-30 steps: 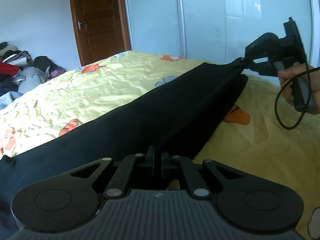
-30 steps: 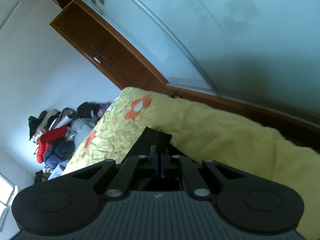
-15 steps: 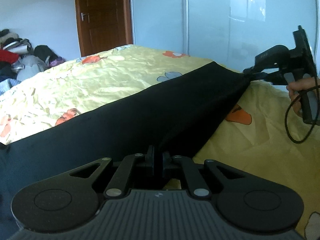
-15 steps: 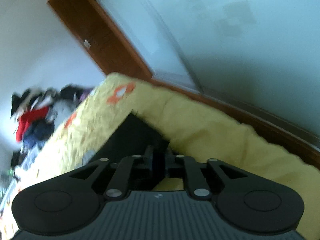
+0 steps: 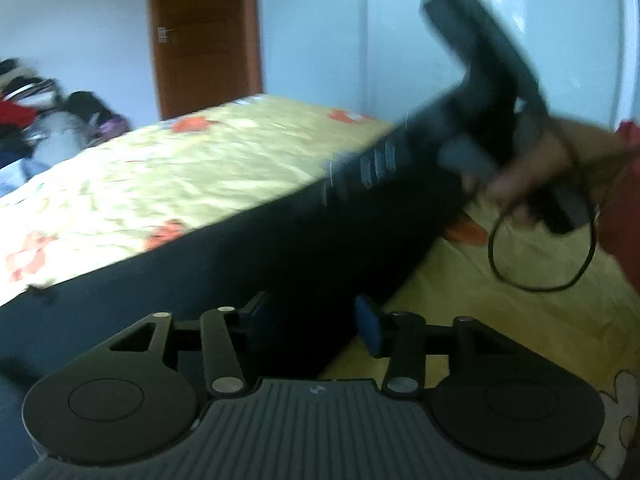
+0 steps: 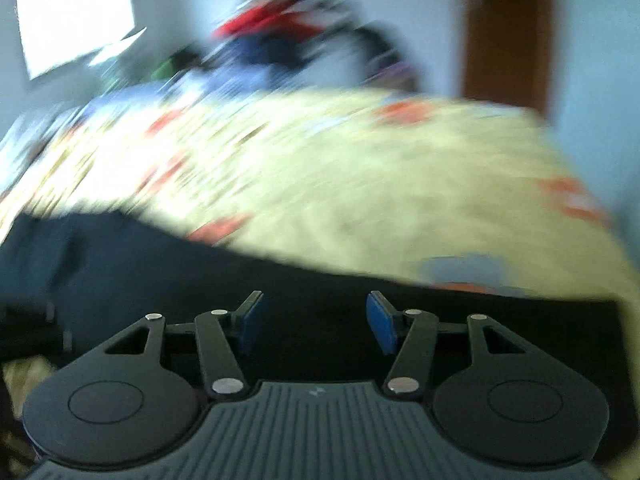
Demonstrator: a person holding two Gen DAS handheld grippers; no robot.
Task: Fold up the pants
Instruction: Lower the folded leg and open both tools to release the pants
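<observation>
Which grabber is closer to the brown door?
Hard to call. The left gripper and the right gripper both hang open over the black pants, with the whole bed between them and the door.

The pants lie on the bed, running from near left to far right across it. My left gripper sits at their near edge, fingers spread to either side of the cloth. My right gripper hangs over the pants, my right hand far right. Behind the bed stands a door; a clothes pile lies far left.
</observation>
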